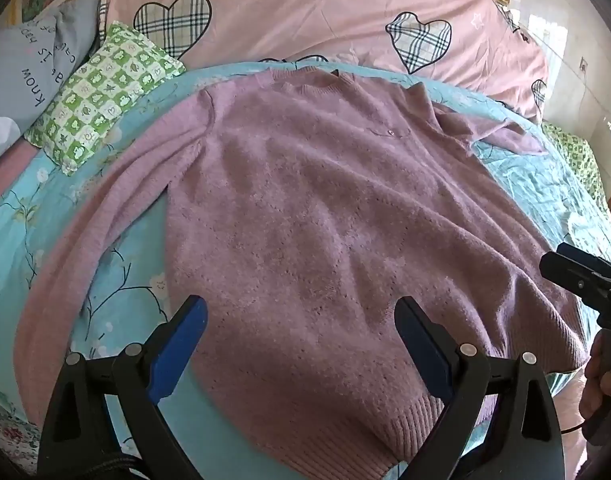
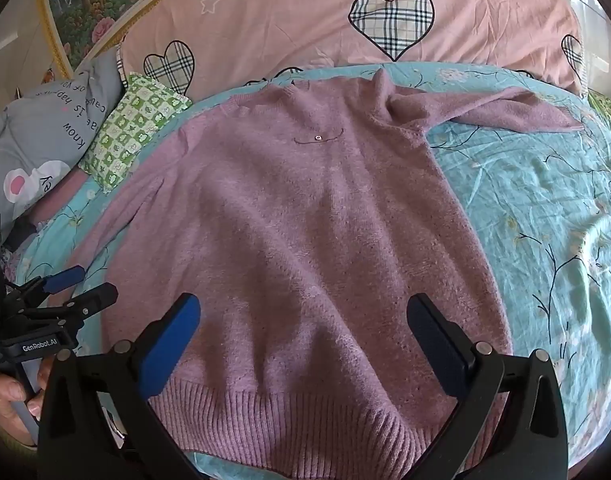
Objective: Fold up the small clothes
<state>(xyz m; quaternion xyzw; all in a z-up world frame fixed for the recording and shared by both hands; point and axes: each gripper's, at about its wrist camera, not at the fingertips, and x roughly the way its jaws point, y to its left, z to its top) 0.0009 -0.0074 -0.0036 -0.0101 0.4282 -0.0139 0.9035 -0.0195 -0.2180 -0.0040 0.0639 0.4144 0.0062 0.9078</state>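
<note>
1. Sweater [image 1: 305, 208]: a mauve fuzzy knit pullover lies flat and face up on the turquoise floral bedsheet [image 1: 117, 280], collar toward the far side, ribbed hem [image 2: 289, 420] nearest the cameras. A small bead on a dark stitched line [image 2: 318, 137] marks the chest.
2. Sleeves: the one on the left of both views runs down alongside the body [image 1: 105, 216]; the other extends out sideways to the right across the sheet [image 2: 517, 110].
3. Left gripper [image 1: 301, 320]: jaws spread wide, blue pads [image 1: 177, 352] hovering over the lower part of the sweater with nothing clamped between them; whether the tips touch the knit cannot be told. In the right wrist view it appears at the left edge, held by a hand [image 2: 9, 396].
4. Right gripper [image 2: 305, 320]: likewise released, jaws wide apart above the sweater near the hem, grasping nothing. In the left wrist view its black tip shows at the right edge, with the holding hand [image 1: 601, 384] below it.
5. Surroundings: a pink quilt with plaid hearts [image 1: 305, 20] lies bunched beyond the collar; a green-and-white checked pillow [image 1: 101, 92] and a grey printed pillow [image 2: 45, 132] rest at the upper left. A framed floral picture [image 2: 89, 4] stands behind them.
6. Containers: none visible; the sweater lies directly on the sheet.
</note>
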